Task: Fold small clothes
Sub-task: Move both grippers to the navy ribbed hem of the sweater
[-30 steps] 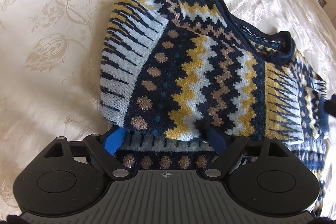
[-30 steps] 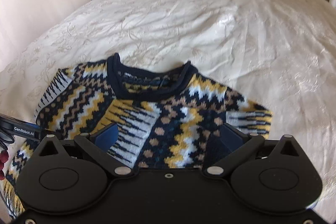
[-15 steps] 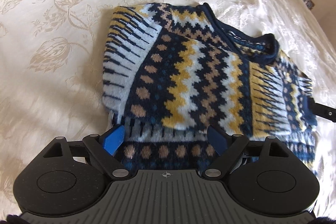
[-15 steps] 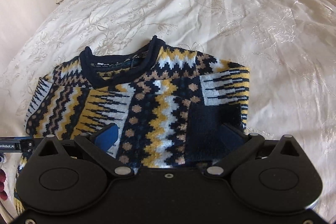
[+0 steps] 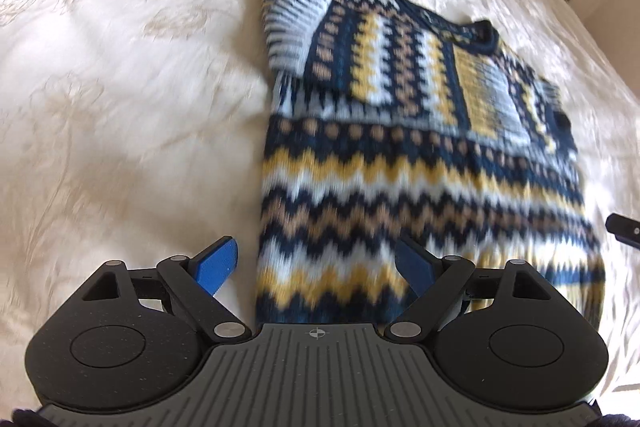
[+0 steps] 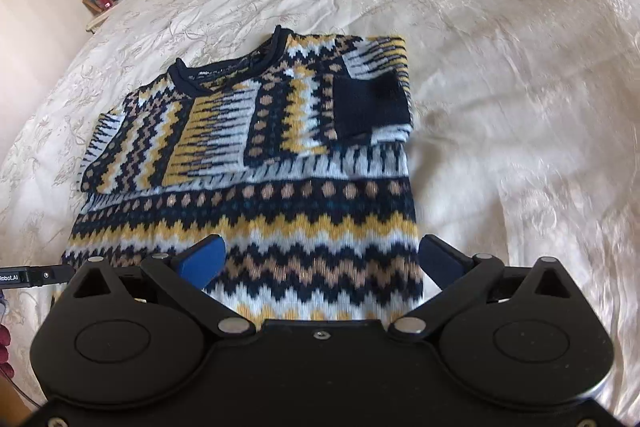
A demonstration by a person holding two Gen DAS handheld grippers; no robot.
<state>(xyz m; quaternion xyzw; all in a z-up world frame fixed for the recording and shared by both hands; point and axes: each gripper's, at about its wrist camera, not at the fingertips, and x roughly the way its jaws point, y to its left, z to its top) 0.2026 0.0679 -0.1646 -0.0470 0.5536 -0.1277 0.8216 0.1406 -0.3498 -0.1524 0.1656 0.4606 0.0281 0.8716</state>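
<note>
1. Locate the sweater [image 6: 256,163]. It lies flat on the bed [image 6: 500,67], collar [image 6: 224,71] pointing away from you, hem nearest both claws.
2. Note the fold state. Both sleeves lie folded inward across the chest; the dark cuff [image 6: 370,105] rests on the right side. The lower body is still laid out full length, so judge the task as roughly half complete.
3. Check the left claw [image 5: 316,263]. It is released, holds nothing, and straddles the left edge of the sweater [image 5: 420,155] near the hem.
4. Check the right claw [image 6: 320,259]. It is released, holds nothing, and straddles the right edge near the hem.
5. Expect a soft, thick, limp knit of moderate weight. It likely sags between two holds and does not slide easily on the bedspread.
6. Take hold at the two hem corners, one per claw. Pinch through both layers, or the back layer may stay behind.
7. Lift both corners evenly when carrying the hem toward the collar; uneven lifting may skew the fold or disturb the sleeves.
</note>
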